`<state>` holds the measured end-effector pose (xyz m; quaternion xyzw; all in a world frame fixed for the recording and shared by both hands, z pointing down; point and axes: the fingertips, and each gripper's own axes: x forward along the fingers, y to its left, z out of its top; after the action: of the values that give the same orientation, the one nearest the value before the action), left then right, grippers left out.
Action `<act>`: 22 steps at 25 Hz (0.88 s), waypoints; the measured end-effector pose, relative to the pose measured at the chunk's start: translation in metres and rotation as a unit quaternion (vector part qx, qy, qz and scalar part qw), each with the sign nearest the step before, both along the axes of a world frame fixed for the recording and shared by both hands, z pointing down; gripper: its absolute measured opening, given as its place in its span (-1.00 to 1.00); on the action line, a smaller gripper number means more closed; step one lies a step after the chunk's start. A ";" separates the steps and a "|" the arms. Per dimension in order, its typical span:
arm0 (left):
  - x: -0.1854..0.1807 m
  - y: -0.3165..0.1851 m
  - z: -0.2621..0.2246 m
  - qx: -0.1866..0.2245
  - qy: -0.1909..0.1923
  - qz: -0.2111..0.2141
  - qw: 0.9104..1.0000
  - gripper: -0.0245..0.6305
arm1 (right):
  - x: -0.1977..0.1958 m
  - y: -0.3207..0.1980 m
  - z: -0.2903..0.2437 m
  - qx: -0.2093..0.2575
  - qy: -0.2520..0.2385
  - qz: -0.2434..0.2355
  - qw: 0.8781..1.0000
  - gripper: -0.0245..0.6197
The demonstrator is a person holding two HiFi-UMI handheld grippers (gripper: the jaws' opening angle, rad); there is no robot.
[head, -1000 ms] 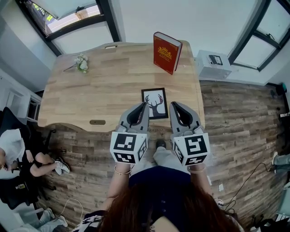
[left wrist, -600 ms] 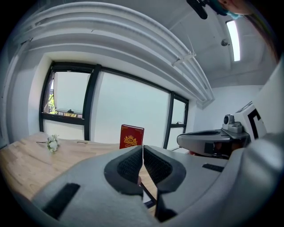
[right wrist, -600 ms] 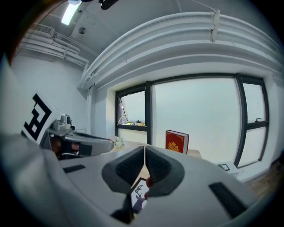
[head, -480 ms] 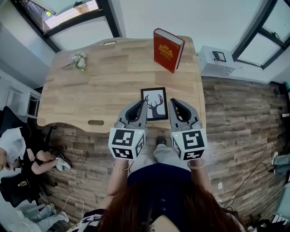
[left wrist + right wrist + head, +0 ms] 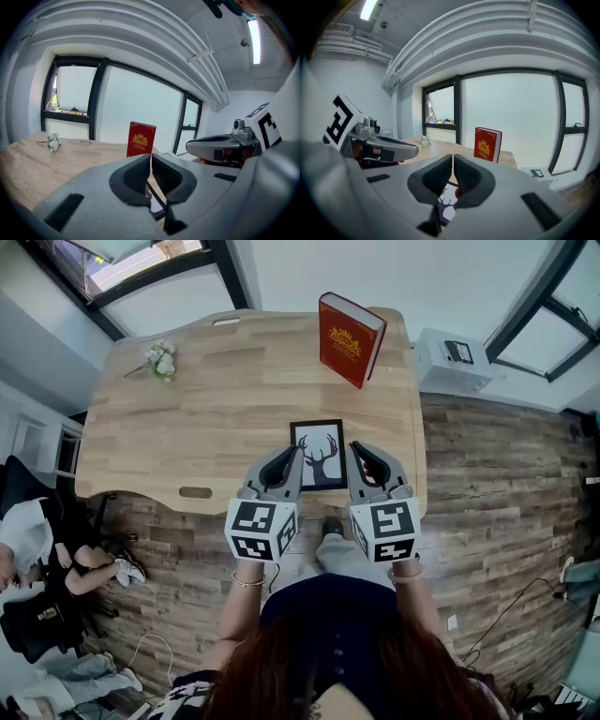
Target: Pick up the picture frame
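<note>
The picture frame [image 5: 319, 454] lies flat on the table [image 5: 206, 409], by its near edge, not yet lifted. Just beside the frame's two long sides are the left gripper [image 5: 294, 454] and right gripper [image 5: 355, 448], each with its jaws pressed together and empty. Judging by this, opening, gripping and lifting all remain.

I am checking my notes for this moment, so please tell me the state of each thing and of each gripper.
Picture frame: lying flat on the table, not gripped.
Book: closed, standing upright.
Flowers: lying on the table.
Left gripper: shut, empty.
Right gripper: shut, empty.
</note>
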<state>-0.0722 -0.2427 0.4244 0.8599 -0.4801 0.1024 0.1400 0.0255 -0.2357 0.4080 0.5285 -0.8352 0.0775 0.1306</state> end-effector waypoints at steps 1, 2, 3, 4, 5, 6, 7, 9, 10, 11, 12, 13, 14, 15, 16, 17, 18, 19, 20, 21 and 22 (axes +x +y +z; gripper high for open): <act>0.000 -0.002 0.003 -0.003 0.001 -0.001 1.000 -0.83 | 0.000 -0.002 0.003 -0.003 0.001 -0.002 1.000 -0.84; 0.000 -0.003 0.006 -0.006 0.001 -0.001 1.000 -0.83 | 0.000 -0.004 0.005 -0.006 0.001 -0.004 1.000 -0.84; 0.000 -0.005 0.009 -0.008 0.001 -0.002 1.000 -0.83 | -0.001 -0.006 0.008 -0.009 0.002 -0.006 1.000 -0.84; -0.001 -0.006 0.012 -0.011 0.001 -0.003 1.000 -0.83 | -0.001 -0.008 0.011 -0.012 0.004 -0.009 1.000 -0.84; -0.002 -0.008 0.015 -0.014 0.000 -0.004 1.000 -0.83 | -0.001 -0.010 0.014 -0.015 0.006 -0.012 1.000 -0.84; -0.002 -0.010 0.018 -0.017 0.000 -0.006 1.000 -0.83 | -0.002 -0.012 0.017 -0.017 0.010 -0.015 1.000 -0.84; -0.003 -0.011 0.020 -0.019 -0.001 -0.007 1.000 -0.83 | -0.002 -0.014 0.020 -0.021 0.013 -0.017 1.000 -0.84; -0.004 -0.015 0.026 -0.024 -0.001 -0.010 1.000 -0.83 | -0.003 -0.017 0.027 -0.027 0.020 -0.022 0.999 -0.84; -0.005 -0.016 0.028 -0.027 -0.001 -0.011 1.000 -0.83 | -0.004 -0.019 0.030 -0.031 0.021 -0.024 0.999 -0.84; -0.006 -0.018 0.031 -0.029 -0.001 -0.012 0.999 -0.83 | -0.005 -0.021 0.033 -0.034 0.022 -0.026 0.999 -0.84; -0.006 -0.019 0.034 -0.032 0.000 -0.013 0.999 -0.83 | -0.006 -0.022 0.035 -0.037 0.022 -0.028 0.999 -0.84; -0.006 -0.020 0.037 -0.036 0.000 -0.013 0.999 -0.83 | -0.007 -0.024 0.039 -0.041 0.024 -0.029 0.998 -0.84; -0.006 -0.021 0.040 -0.040 0.001 -0.014 0.999 -0.83 | -0.006 -0.025 0.043 -0.044 0.026 -0.030 0.998 -0.84; -0.007 -0.023 0.043 -0.044 0.001 -0.014 0.999 -0.83 | -0.006 -0.027 0.047 -0.047 0.028 -0.032 0.998 -0.84; -0.007 -0.024 0.046 -0.048 0.001 -0.015 0.999 -0.83 | -0.007 -0.028 0.049 -0.051 0.028 -0.034 0.998 -0.84; -0.008 -0.025 0.048 -0.051 0.001 -0.016 0.999 -0.83 | -0.008 -0.030 0.052 -0.055 0.027 -0.035 0.997 -0.84; -0.008 -0.026 0.051 -0.055 0.000 -0.016 0.998 -0.83 | -0.008 -0.031 0.055 -0.059 0.027 -0.037 0.997 -0.84; -0.009 -0.028 0.054 -0.058 0.000 -0.017 0.998 -0.83 | -0.009 -0.033 0.057 -0.063 0.027 -0.038 0.997 -0.84; -0.009 -0.029 0.057 -0.062 -0.001 -0.017 0.998 -0.83 | -0.009 -0.034 0.061 -0.067 0.028 -0.039 0.997 -0.84; -0.009 -0.030 0.060 -0.066 -0.002 -0.018 0.998 -0.83 | -0.009 -0.035 0.064 -0.071 0.029 -0.040 0.996 -0.84; -0.010 -0.031 0.063 -0.070 -0.003 -0.018 0.997 -0.83 | -0.009 -0.036 0.068 -0.074 0.032 -0.041 0.996 -0.84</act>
<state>-0.0820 -0.2739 0.4876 0.8391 -0.4873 0.1353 0.2002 0.0163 -0.2719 0.4764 0.4850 -0.8435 0.1172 0.1988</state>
